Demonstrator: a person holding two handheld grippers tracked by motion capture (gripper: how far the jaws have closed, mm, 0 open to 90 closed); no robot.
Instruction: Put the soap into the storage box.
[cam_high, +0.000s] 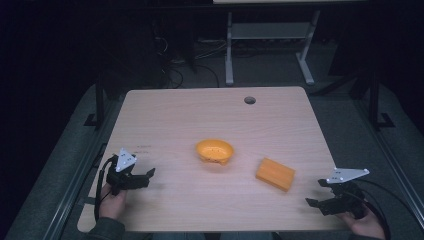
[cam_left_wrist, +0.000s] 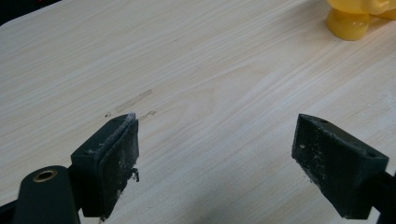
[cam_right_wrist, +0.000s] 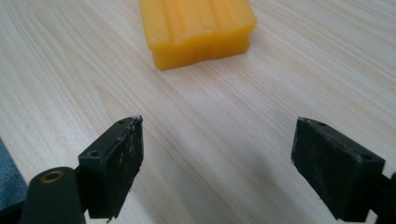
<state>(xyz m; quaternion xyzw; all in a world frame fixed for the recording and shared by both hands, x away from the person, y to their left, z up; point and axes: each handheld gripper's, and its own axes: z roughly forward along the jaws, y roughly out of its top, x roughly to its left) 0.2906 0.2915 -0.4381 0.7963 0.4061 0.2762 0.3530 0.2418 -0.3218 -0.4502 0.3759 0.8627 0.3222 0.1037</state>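
Observation:
An orange bowl sits near the middle of the wooden table. To its right lies an orange rectangular block. My left gripper rests open near the table's front left, well left of the bowl, with nothing between its jaws. In the left gripper view the bowl's foot shows at the top right. My right gripper stands open at the front right, a short way from the block. The right gripper view has the block lying ahead of the empty jaws.
A round cable hole sits near the table's far edge. Beyond the table stand the legs of another desk, with cables on the dark floor. Bare tabletop lies around the bowl and the block.

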